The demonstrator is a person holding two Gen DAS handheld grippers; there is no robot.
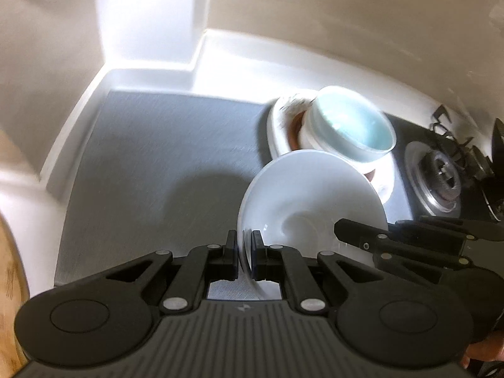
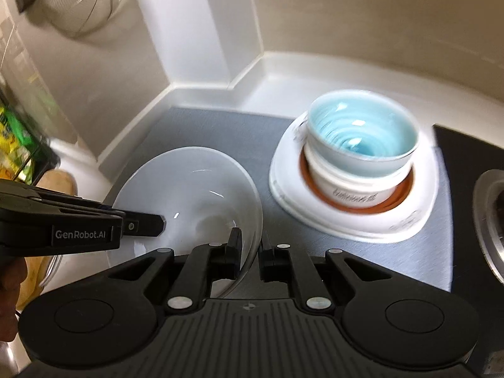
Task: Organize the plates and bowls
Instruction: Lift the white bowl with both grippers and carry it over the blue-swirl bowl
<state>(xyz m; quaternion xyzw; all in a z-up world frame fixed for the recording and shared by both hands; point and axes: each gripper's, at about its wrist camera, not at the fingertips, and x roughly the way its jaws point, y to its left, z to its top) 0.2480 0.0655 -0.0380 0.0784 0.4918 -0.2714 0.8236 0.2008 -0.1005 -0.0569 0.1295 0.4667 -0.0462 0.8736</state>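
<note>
A wide white bowl (image 1: pixel 310 195) is held off the grey mat (image 1: pixel 157 157) by both grippers at once. The left gripper (image 1: pixel 244 252) is pinched on the bowl's near-left rim, which is seen passing between its two black pads in the left wrist view. The right gripper (image 2: pixel 252 252) is pinched on the near-right rim, the thin edge being clamped between its pads in the right wrist view. Each gripper is also seen from the other's camera: the right one (image 1: pixel 341 227) reaches over the bowl's right edge, and the left one (image 2: pixel 162 219), marked with a printed brand name, reaches over the left edge. The bowl is seen tilted, its hollow open toward the cameras. To the far right of it, on the same mat, a white plate (image 2: pixel 352 220) with rounded corners is seen, with an orange-brown dish (image 2: pixel 362 204) resting in it. A white bowl with lettering (image 2: pixel 352 186) is stacked in that dish, and a pale blue bowl (image 2: pixel 362 132) is nested on top. A gas burner (image 1: pixel 441 178) is visible at the right edge, beyond the mat. A wire mesh strainer (image 2: pixel 85 3) is hung on the wall at the far left. Both views are blurred by motion.
</note>
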